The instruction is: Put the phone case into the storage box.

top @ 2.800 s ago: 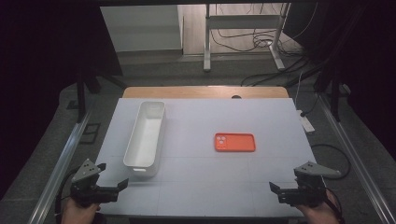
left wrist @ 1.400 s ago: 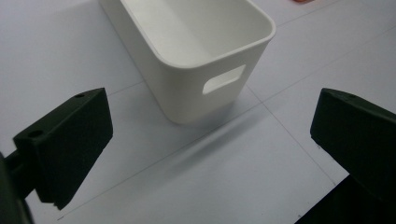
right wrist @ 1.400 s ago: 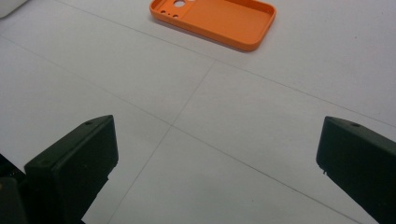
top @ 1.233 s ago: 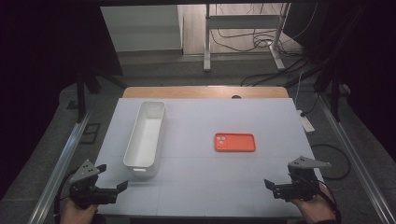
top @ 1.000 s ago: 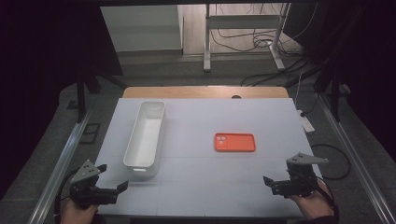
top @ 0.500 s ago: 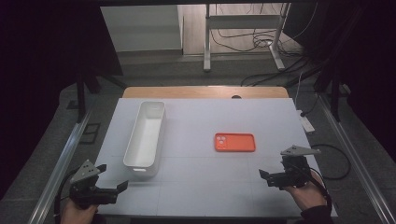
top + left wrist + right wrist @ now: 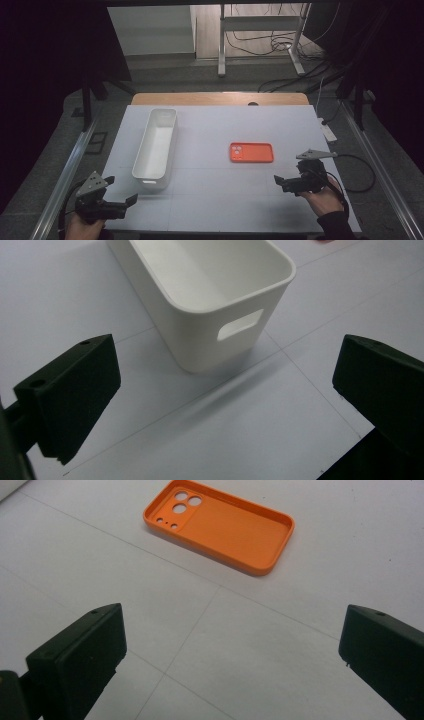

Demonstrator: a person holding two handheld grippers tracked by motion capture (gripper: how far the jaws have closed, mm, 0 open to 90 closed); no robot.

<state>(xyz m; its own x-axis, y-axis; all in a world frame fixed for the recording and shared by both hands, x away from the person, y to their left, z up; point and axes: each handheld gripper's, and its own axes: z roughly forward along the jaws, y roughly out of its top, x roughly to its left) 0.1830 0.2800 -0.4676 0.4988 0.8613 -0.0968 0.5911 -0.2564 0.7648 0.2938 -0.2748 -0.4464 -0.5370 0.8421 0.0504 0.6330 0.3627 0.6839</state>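
The orange phone case (image 7: 251,152) lies flat on the white bench (image 7: 215,200), open side up, right of centre. Its long axis runs left to right across the bench. In the right gripper view the orange phone case (image 7: 220,525) has its camera cut-outs at the end turned toward the white bin (image 7: 156,142).

The right hand-held gripper (image 7: 283,182) hovers near the front right corner of the bench. Its jaws stand wide apart and hold nothing. The case lies ahead of it and slightly to its left, near but not touching. The jaws point toward the case, with bare bench between them.

The left hand-held gripper (image 7: 127,201) hovers at the front left corner of the bench. Its jaws are likewise spread wide and empty. It faces the near end wall of the white bin (image 7: 210,300), which stands upright and empty, well apart from the case.

The right hand-held gripper is clearly the nearer of the two to the case. Judged from this layout, the coming move is a forward reach by it. Closing across the short width of the case looks the more practical grasp.
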